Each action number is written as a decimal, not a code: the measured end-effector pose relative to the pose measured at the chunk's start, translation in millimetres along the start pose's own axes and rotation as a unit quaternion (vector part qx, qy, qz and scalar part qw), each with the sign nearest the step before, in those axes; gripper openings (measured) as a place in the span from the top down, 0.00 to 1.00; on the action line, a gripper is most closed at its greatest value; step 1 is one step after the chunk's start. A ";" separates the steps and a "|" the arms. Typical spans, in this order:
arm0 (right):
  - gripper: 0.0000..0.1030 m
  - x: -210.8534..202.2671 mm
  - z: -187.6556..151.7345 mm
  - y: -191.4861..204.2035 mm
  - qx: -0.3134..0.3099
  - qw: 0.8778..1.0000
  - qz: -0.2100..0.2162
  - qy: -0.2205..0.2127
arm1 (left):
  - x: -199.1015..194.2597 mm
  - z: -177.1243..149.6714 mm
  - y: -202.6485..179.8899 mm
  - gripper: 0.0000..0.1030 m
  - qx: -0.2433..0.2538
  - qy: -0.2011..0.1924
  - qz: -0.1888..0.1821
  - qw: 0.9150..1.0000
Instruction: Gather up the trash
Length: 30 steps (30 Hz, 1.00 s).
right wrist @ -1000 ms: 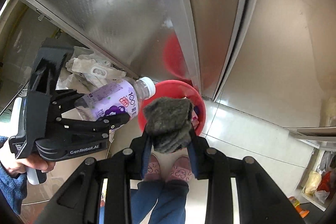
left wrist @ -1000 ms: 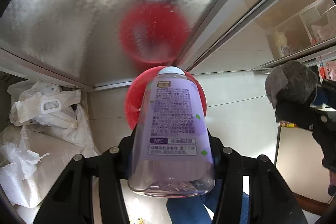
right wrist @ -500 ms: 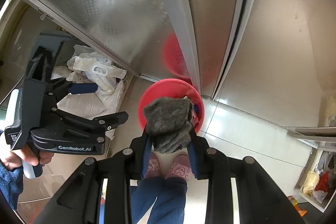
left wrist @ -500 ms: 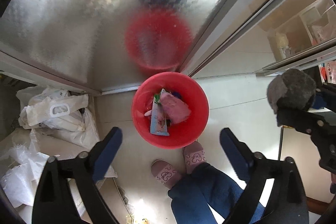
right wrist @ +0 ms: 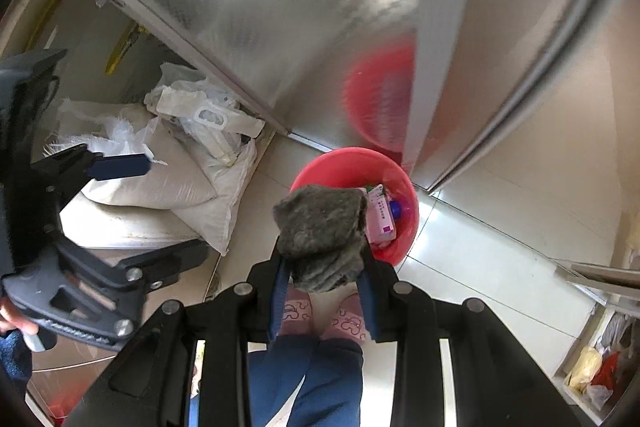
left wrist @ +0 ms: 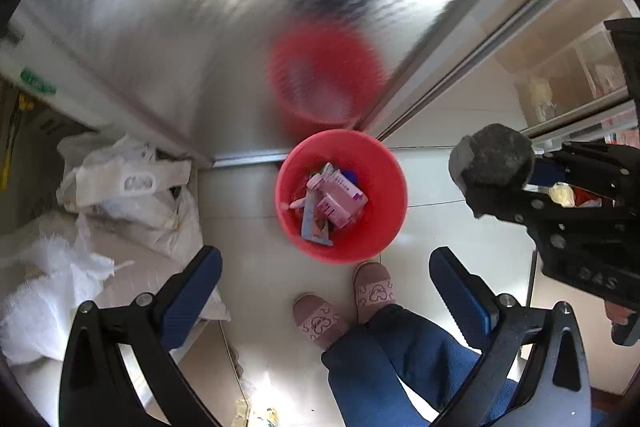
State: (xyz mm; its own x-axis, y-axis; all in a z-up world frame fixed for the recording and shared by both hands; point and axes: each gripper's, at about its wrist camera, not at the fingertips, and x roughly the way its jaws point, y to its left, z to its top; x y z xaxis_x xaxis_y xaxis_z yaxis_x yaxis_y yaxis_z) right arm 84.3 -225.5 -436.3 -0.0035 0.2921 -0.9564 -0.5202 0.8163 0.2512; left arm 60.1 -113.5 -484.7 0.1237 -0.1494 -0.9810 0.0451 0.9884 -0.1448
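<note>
Bin [left wrist: 384,167] on the floor [left wrist: 448,227] against a metal door [left wrist: 200,27], cartons [left wrist: 336,203] inside. Sacks and bags [left wrist: 132,195] piled left of the bin; slippers [left wrist: 344,299] just near of it. Rag [left wrist: 494,157] in the right tool [right wrist: 322,267], above and right of the bin; left tool [left wrist: 326,291] spread wide over the slippers.

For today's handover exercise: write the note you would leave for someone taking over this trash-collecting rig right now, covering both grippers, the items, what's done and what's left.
Left gripper: open, empty, above the floor near the red bin.
Right gripper: shut on a grey wad, held above and just short of the bin.
Done: a purple-labelled bottle and other packaging lie in the bin.
Left: carry the grey wad over the bin and open the fingers. White bags sit by the metal cabinet; whether they are trash is unclear.
</note>
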 end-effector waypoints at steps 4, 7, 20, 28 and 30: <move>0.72 18.1 3.7 5.7 -0.013 1.000 -0.009 0.008 | 4.1 -8.7 15.6 0.00 -0.020 0.002 -0.002 1.000; 0.71 34.0 6.2 8.4 -0.013 1.000 -0.009 0.017 | 6.4 -15.4 24.5 0.00 -0.028 0.001 0.004 1.000; 0.22 52.1 0.4 7.4 0.003 0.999 -0.039 0.032 | 7.0 -28.7 41.7 0.00 -0.045 -0.001 0.037 0.998; 0.17 27.1 -4.4 13.6 0.007 0.999 -0.041 0.026 | -25.3 -26.0 39.6 0.00 -0.052 -0.021 0.024 0.998; 0.14 13.3 -4.8 18.7 0.009 0.999 -0.037 0.020 | -40.5 -24.3 36.2 0.00 -0.054 -0.029 0.022 0.998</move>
State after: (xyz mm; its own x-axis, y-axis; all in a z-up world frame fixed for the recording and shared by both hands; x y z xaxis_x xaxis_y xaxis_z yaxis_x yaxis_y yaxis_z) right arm 70.5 -208.8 -445.0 -0.0009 0.2112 -0.9774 -0.5055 0.8432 0.1827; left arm 32.6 -71.0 -453.3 0.1810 -0.1048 -0.9779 -0.0677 0.9906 -0.1187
